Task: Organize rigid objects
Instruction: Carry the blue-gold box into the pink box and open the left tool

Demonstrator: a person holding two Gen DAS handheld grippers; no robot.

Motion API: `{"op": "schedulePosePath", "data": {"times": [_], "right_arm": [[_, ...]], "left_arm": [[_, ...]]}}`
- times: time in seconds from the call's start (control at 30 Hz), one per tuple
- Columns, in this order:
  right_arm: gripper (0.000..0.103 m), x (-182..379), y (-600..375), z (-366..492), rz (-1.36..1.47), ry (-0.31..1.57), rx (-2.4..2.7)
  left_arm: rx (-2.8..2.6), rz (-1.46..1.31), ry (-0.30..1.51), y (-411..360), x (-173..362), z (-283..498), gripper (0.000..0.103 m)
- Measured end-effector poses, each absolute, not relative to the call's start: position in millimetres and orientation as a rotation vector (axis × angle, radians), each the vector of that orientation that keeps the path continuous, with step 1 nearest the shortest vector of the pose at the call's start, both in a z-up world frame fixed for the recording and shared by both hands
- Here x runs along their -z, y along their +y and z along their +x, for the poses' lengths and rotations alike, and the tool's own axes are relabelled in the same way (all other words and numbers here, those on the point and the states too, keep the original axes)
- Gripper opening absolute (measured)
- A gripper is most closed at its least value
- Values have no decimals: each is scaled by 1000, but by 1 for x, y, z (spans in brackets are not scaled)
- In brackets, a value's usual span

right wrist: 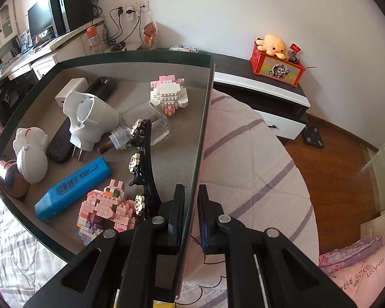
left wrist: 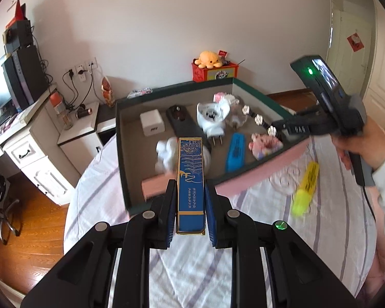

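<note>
My left gripper (left wrist: 191, 195) is clamped on the long blue box with gold print (left wrist: 191, 177); both pads press its long sides. The box juts out toward 12 o'clock, its far end over the near rim of the tray (left wrist: 172, 87).

My right gripper (right wrist: 191, 200) is closed on the tray's right wall (right wrist: 205, 118), one finger inside, one outside, the thin wall edge pinched between the pads. In the left wrist view this gripper sits at 3 o'clock of the tray.

Tray rests on the striped bedspread (left wrist: 256, 243). Inside it:
- white charger block (left wrist: 151, 123), far left
- white plug-in device (right wrist: 89, 118) with prongs, centre
- black oblong case (right wrist: 64, 138) beneath it
- clear glass bottle (right wrist: 146, 125) lying on its side
- blue highlighter (right wrist: 73, 187), near side
- pink brick figure (right wrist: 105, 210), at 9 o'clock of my right fingers
- white-and-pink brick figure (right wrist: 169, 92), far side
- black hair clip with flowers (right wrist: 143, 164), running toward my right gripper
- white cat figurine (right wrist: 30, 154), left edge

Outside the tray, at 4 o'clock of it: yellow highlighter (left wrist: 306, 187) on the bedspread.
</note>
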State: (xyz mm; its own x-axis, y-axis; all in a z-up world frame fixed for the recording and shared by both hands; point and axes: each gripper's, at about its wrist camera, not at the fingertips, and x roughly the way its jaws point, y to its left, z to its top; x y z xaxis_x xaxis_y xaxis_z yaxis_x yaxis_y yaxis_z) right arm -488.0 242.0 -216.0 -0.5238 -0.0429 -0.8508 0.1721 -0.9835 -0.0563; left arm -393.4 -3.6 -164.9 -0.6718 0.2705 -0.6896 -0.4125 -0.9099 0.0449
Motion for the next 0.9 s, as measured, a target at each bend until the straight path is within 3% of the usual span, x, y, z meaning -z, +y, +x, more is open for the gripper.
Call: {"op": "schedulePosePath", "data": {"times": [0.8, 0.9], "right_arm": [[10, 215, 237, -497, 1499, 257, 2621], [10, 215, 239, -496, 1500, 255, 2620]], "left_arm": [[-2411, -1106, 293, 78, 194, -474, 22], [-2439, -1097, 291, 77, 191, -473, 40]]}}
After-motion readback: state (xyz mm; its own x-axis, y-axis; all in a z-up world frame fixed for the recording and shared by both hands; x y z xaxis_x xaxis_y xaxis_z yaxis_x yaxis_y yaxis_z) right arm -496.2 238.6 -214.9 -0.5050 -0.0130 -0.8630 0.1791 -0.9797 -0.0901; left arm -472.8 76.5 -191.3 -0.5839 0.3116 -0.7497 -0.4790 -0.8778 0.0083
